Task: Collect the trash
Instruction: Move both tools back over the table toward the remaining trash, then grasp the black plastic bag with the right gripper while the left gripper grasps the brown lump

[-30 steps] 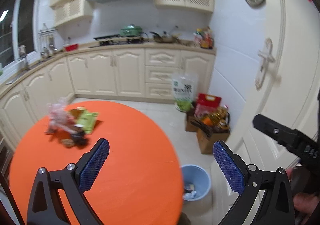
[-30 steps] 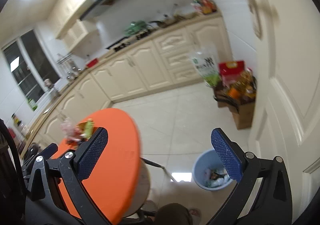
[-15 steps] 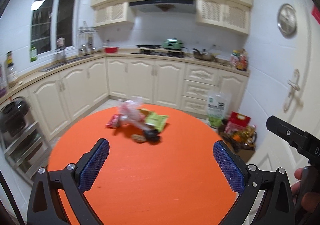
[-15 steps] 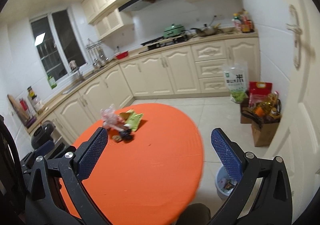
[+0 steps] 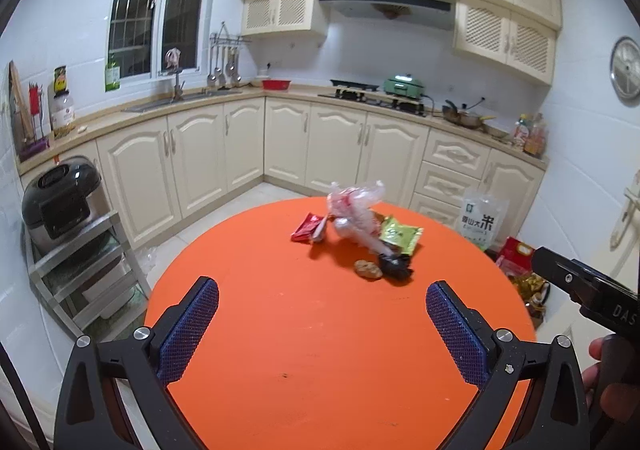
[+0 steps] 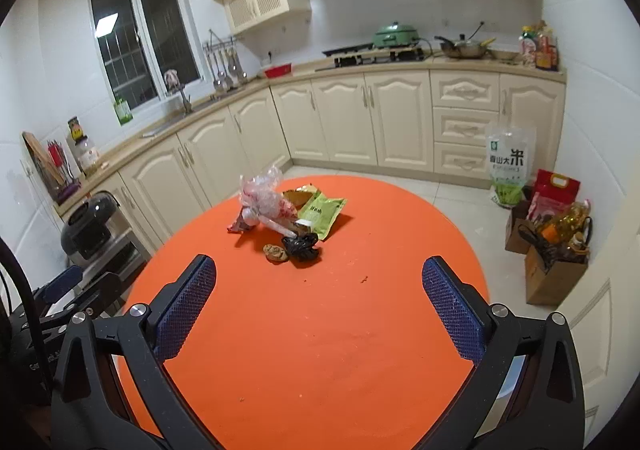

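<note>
Trash heaped on the far half of a round orange table (image 5: 320, 350), both grippers above the near edge.

Left gripper (image 5: 322, 326) and right gripper (image 6: 319, 308) each have their jaws spread wide with nothing between the blue pads. The pile lies well apart from both: a crumpled clear plastic bag (image 5: 354, 216) in the middle, a red wrapper (image 5: 306, 227) touching its left side, a green packet (image 5: 400, 234) on its right, and a black wad (image 5: 394, 264) just beside a brown crumpled scrap (image 5: 368, 269) nearest the grippers.
</note>
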